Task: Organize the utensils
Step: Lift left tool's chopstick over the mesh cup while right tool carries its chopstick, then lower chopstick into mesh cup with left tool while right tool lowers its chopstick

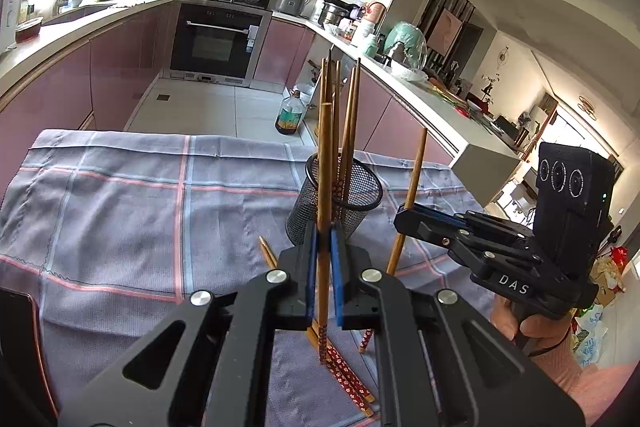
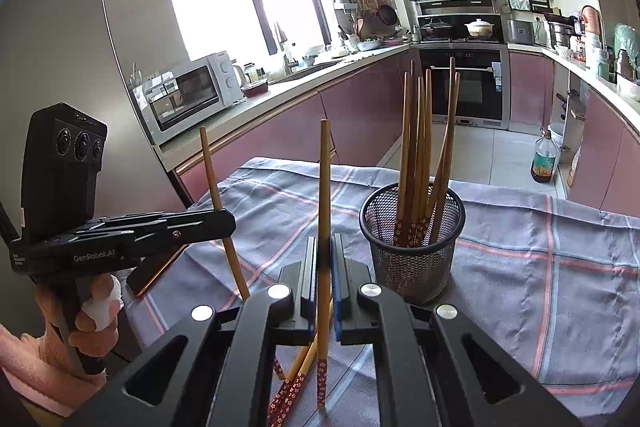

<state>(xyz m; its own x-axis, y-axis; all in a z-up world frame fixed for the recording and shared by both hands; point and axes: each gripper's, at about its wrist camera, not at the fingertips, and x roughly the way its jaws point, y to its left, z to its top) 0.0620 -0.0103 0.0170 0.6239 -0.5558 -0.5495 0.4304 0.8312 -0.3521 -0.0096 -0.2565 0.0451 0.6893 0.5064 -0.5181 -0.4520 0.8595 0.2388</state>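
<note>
From the left wrist camera, the left gripper (image 1: 323,251) is squeezed shut on one chopstick (image 1: 325,187). The chopstick stands straight up, its plain end high and its red flowered end low. Its middle is hidden between the blue pads (image 1: 335,267). The black arms of the gripper cover most of the near edge of the checked cloth (image 1: 120,195). More chopsticks (image 1: 344,375) lie flat there, partly hidden, so I cannot count them. The wire cup (image 1: 344,195) stands near the far right corner of the cloth with chopsticks upright inside. To the right, the right gripper (image 1: 404,217) pinches a second chopstick (image 1: 412,183), upright and leaning a little.

From the right wrist camera, the right gripper (image 2: 323,259) is clamped on its chopstick (image 2: 325,195), which points up with the flowered end down by the cloth (image 2: 540,247). The loose chopsticks (image 2: 296,375) below are half covered. The wire cup (image 2: 412,247) sits just right of it. On the left, the left gripper (image 2: 228,221) grips its chopstick (image 2: 218,195), tilted slightly; its low end is hidden.
</note>
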